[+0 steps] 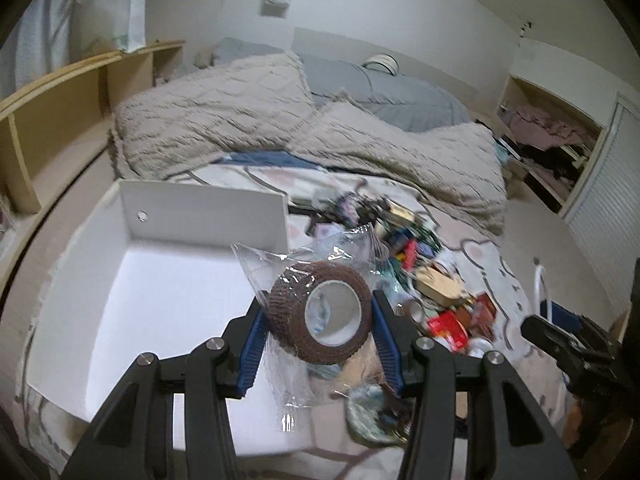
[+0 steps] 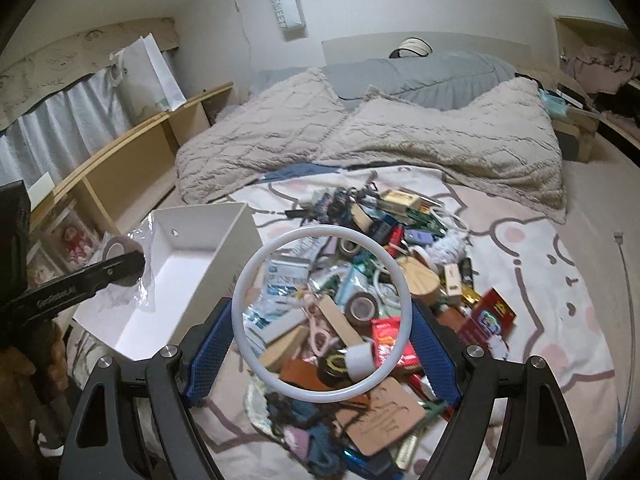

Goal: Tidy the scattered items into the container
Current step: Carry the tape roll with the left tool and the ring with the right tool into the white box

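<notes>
My left gripper (image 1: 318, 316) is shut on a brown tape roll (image 1: 320, 316) wrapped in a clear plastic bag, held at the right edge of the white open box (image 1: 160, 288). The roll also shows in the right wrist view (image 2: 118, 246), above the box (image 2: 188, 264). My right gripper (image 2: 322, 320) is shut on a white ring (image 2: 322, 320) and holds it above the pile of scattered items (image 2: 384, 288) on the bed. The pile also shows in the left wrist view (image 1: 432, 280), right of the box. The box looks empty inside.
Two beige fluffy pillows (image 2: 360, 140) and a grey duvet (image 2: 420, 72) lie behind the pile. A wooden shelf unit (image 2: 120, 160) runs along the left of the bed. A white cable (image 2: 628, 300) lies at the right. My right gripper shows in the left wrist view (image 1: 576, 348).
</notes>
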Demonstrator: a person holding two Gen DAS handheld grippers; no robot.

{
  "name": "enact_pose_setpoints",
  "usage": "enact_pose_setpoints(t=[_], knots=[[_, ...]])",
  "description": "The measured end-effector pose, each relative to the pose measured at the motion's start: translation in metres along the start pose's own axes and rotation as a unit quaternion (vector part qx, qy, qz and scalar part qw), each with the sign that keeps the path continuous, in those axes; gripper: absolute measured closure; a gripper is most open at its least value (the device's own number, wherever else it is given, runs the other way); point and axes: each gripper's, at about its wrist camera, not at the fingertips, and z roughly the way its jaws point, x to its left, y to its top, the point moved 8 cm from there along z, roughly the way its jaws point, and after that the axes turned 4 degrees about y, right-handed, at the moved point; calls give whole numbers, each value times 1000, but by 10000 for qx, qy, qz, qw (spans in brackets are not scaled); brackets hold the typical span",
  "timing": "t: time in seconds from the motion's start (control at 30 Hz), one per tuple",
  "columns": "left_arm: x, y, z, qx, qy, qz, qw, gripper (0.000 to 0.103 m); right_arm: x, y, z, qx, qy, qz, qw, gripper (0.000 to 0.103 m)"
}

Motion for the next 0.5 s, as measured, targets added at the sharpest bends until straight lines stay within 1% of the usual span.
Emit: enact_pose_setpoints(t=[0.17, 0.23, 0.4, 0.5], knots=[[24, 8, -1, -142, 143, -139, 9997, 54, 15, 8, 6, -187, 95, -118, 9997, 19], [31, 9, -2, -177, 102, -54, 9998, 54, 21, 11, 9, -246, 160, -134, 9995, 19], [56, 12, -5, -270, 298, -158, 9991, 54, 42, 20, 17, -346, 293, -235, 9987, 19], [69, 10, -4, -275, 395, -266, 9985, 54, 55, 27, 22, -398, 262, -394, 9981, 18]])
